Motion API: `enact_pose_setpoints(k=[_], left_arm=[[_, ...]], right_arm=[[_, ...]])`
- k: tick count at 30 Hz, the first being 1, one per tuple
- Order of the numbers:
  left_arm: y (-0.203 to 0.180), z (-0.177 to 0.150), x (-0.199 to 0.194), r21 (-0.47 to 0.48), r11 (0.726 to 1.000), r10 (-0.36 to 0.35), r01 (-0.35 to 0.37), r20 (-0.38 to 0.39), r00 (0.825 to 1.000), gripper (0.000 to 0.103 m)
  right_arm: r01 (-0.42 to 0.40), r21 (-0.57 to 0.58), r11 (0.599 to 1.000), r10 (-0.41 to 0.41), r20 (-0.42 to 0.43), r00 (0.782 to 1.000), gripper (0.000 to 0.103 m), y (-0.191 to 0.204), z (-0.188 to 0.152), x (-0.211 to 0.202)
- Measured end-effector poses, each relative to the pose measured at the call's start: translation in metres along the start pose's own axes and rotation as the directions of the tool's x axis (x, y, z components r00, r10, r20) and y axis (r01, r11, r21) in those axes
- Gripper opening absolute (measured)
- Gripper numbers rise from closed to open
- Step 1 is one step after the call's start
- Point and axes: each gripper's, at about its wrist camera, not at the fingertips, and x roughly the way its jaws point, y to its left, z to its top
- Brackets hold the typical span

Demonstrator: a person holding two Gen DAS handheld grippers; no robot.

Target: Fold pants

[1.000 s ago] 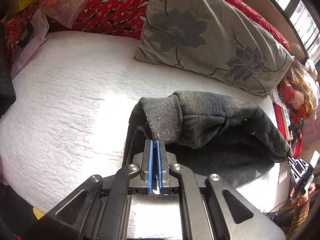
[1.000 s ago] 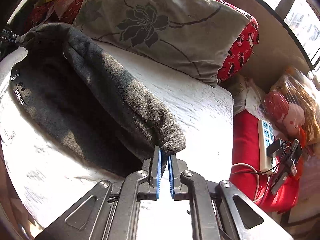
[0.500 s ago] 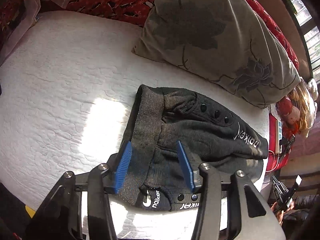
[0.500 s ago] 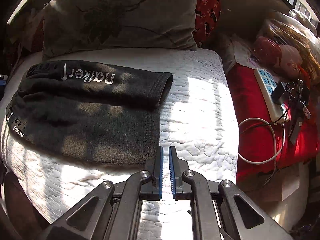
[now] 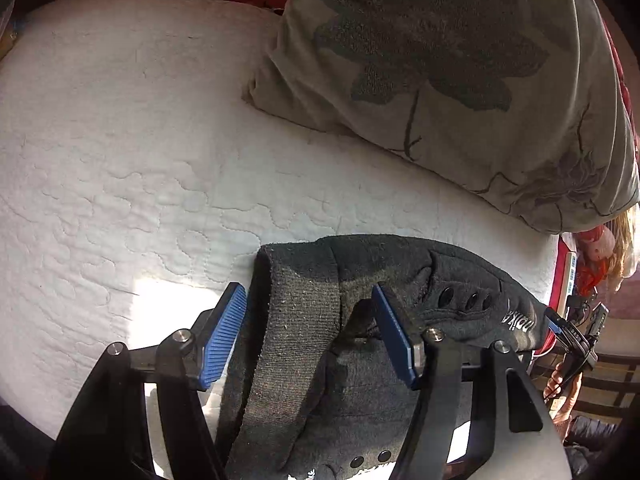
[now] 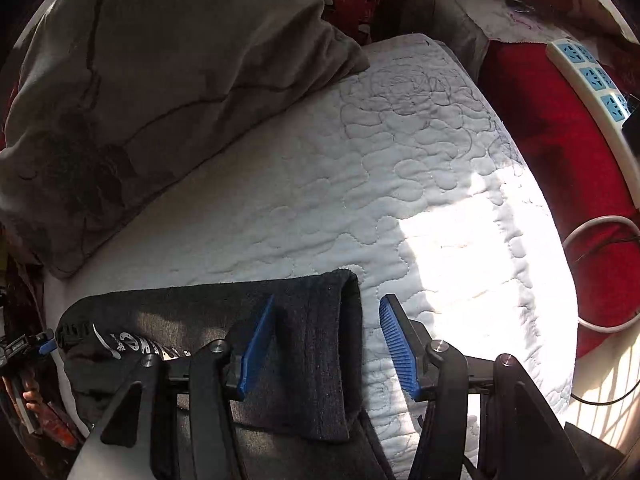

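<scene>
While the pants [image 5: 360, 320] lie folded on the bed [image 5: 120, 160], long axis nine-to-three, left gripper [image 5: 308, 328] and right gripper [image 6: 324, 340] straddle opposite ends, jaws apart, gripping nothing.

A home bedroom — quilted mattress [image 5: 120, 168], floral pillow [image 5: 460, 80].

The left tongs [image 5: 306, 332] have black, angular linkage arms joined by round silver pivot screws, each finger tipped with a flat blue pad [image 5: 224, 336] ribbed in fine ridges. The right tongs [image 6: 326, 344] are built alike: black struts with triangular cut-outs, silver screw heads, and ribbed blue pads [image 6: 396, 348].
</scene>
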Motion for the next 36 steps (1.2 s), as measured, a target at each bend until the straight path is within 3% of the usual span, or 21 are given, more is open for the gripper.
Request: enact_pose_setpoints(k=[2,5,8,10,12,14,16,22,25,29,36], left_arm=[[-0.001,0.005,0.006,0.011,1.0,0.008,-0.007,-0.015,1.0,0.065],[-0.012,0.004,0.017,0.042,0.996,-0.07,0.073,-0.071,0.995,0.065],[-0.024,0.002,0.02,0.109,0.993,-0.04,0.046,-0.056,0.998,0.065],[-0.019,0.003,0.02,0.055,0.996,-0.066,0.069,-0.041,0.997,0.062],[-0.018,0.002,0.015,0.034,0.996,-0.083,0.083,-0.007,0.997,0.045],[-0.022,-0.002,0.011,0.063,0.997,-0.044,0.043,0.013,0.999,0.017],[-0.029,-0.009,0.008,0.111,0.993,0.038,-0.043,0.041,0.998,0.004],[-0.041,-0.023,-0.027,0.126,0.989,0.06,-0.078,0.139,0.988,0.003],[-0.044,-0.037,-0.055,0.138,0.988,0.037,-0.065,0.193,0.981,0.003],[-0.04,-0.069,-0.083,0.164,0.985,0.009,-0.057,0.28,0.96,0.003],[-0.019,-0.127,-0.099,0.139,0.99,-0.064,0.015,0.351,0.934,0.003]], right_arm=[[-0.013,0.01,1.0,0.013,-0.017,1.0,0.055,-0.001,0.003,0.008],[-0.065,0.006,0.998,0.066,-0.049,0.997,0.057,0.003,0.005,0.017],[-0.06,-0.037,0.998,0.057,-0.062,0.996,0.057,0.012,0.005,0.019],[-0.058,-0.054,0.997,0.055,-0.067,0.996,0.057,0.017,0.005,0.02],[-0.039,-0.084,0.996,0.033,-0.065,0.997,0.048,0.024,0.004,0.019],[0.001,-0.118,0.993,-0.008,-0.059,0.998,0.018,0.031,0.004,0.017],[0.003,-0.144,0.99,-0.011,-0.05,0.999,0.011,0.036,0.001,0.011],[0.081,-0.283,0.956,-0.064,0.068,0.996,0.008,0.067,-0.006,-0.027],[0.084,-0.346,0.934,-0.029,0.162,0.986,0.007,0.081,-0.017,-0.057],[0.108,-0.481,0.87,0.034,0.278,0.96,0.007,0.1,-0.04,-0.089],[0.184,-0.605,0.774,0.004,0.295,0.955,0.007,0.085,-0.099,-0.079]])
